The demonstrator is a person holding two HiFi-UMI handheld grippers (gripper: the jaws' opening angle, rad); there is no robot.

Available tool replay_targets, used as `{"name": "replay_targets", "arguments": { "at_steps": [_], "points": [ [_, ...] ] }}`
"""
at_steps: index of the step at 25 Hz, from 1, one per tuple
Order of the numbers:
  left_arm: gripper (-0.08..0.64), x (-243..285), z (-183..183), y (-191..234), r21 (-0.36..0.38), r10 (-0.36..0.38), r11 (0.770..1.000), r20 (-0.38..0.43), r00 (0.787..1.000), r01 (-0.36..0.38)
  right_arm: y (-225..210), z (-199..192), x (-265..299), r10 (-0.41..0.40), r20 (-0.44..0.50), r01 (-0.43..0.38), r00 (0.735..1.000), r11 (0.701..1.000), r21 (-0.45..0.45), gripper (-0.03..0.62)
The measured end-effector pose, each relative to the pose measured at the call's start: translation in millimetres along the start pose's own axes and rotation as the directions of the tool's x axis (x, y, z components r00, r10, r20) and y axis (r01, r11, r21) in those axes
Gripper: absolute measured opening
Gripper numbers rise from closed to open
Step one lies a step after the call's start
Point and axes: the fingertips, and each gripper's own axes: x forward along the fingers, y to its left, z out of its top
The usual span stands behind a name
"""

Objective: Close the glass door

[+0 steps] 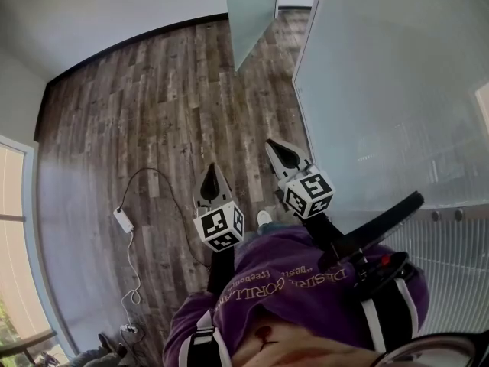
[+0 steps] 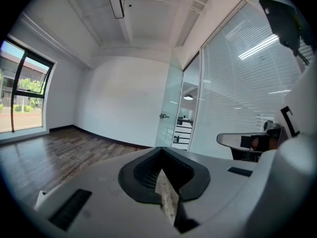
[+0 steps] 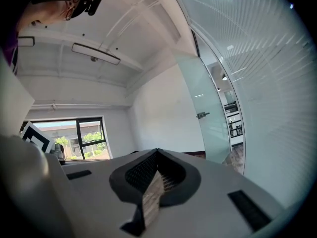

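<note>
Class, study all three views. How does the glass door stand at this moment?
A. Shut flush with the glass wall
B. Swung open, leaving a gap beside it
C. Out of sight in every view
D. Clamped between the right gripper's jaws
B: the glass door angles out from the glass wall, with another room showing through the gap beside it. The right gripper, jaws together, is well short of it.

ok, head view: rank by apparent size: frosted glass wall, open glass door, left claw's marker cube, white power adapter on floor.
1. Frosted glass wall
2. Open frosted glass door, cropped by frame
3. Black-and-white marker cube on left claw; nearness inflates it
4. White power adapter
</note>
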Motion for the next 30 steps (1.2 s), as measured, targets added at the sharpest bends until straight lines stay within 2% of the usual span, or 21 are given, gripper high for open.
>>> {"name": "replay_targets", "arguments": {
  "at_steps": [10,16,23,30],
  "points": [
    [0.000,48.8,5.2,1.0,0.011,0.006,1.000,-0.023,1.000,-0.005,-31.5,2.2,39.4,0.004,-0.020,-0.003,1.000,1.000,0.022,-0.003],
    [0.000,87.1,19.7,23.8,0.019,-0.016,1.000,-0.022,1.000,0.017,-33.3,13.0,86.6,-0.003,-0.003,0.003,1.000,1.000,0.013,-0.003],
    [0.000,135.3,52.9,77.6,0.033,-0.030,0.999,0.000,1.000,0.030,-20.9,30.4,160.6,-0.009,0.018,0.009,1.000,1.000,0.001,-0.004],
    [0.000,172.2,64.2,136.9,0.031,-0.024,0.999,-0.002,1.000,0.024,-2.6,32.8,234.2,0.002,0.025,-0.003,1.000,1.000,0.002,-0.003]
  ]
}}
